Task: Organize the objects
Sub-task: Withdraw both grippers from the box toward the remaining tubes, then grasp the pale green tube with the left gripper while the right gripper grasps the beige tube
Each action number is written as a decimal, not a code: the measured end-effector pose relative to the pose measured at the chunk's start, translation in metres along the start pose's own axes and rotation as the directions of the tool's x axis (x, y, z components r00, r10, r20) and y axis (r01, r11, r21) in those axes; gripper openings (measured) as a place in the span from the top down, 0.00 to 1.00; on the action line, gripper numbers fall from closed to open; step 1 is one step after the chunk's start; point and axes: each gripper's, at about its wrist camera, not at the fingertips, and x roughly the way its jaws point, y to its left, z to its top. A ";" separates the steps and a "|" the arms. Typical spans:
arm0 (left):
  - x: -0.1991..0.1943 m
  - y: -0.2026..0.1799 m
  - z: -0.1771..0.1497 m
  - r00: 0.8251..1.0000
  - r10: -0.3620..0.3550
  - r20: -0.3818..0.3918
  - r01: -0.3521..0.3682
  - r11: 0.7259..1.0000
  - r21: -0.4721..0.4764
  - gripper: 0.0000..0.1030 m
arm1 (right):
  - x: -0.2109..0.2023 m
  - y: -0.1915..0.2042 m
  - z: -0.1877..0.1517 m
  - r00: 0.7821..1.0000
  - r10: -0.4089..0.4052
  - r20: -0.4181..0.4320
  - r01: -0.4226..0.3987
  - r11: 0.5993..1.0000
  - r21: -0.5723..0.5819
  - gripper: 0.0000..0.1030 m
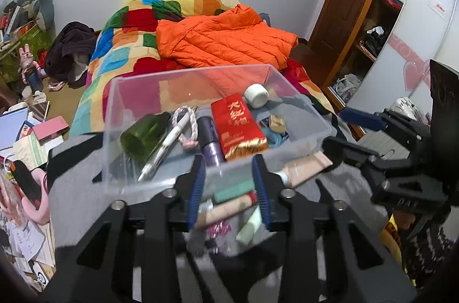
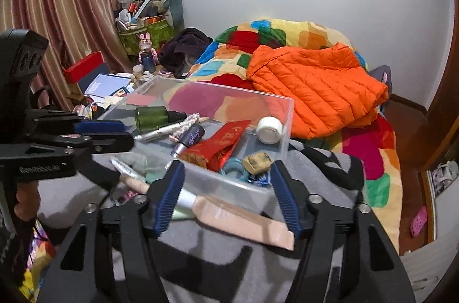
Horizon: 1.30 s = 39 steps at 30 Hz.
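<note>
Both hand-held grippers, left and right, hover open and empty (between picks); next, grasp the beige tube beside the clear box.

clear bin: 1 | green bottle: 1 | red packet: 1 | white jar: 1 | pen: 1 | beige tube: 1

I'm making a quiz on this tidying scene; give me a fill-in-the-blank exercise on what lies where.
1. The green bottle lies inside the clear ___.
2. The jacket on the bed is ___.
3. The beige tube lies ___ the bin, on the grey blanket.

Missing words: bin; orange; outside
</note>
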 end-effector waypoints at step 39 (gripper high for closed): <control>0.065 -0.053 -0.061 0.979 -0.013 -0.204 0.040 0.991 0.130 0.81 | 0.027 0.009 -0.069 0.969 0.091 -0.230 -0.144 0.963 -0.226 0.41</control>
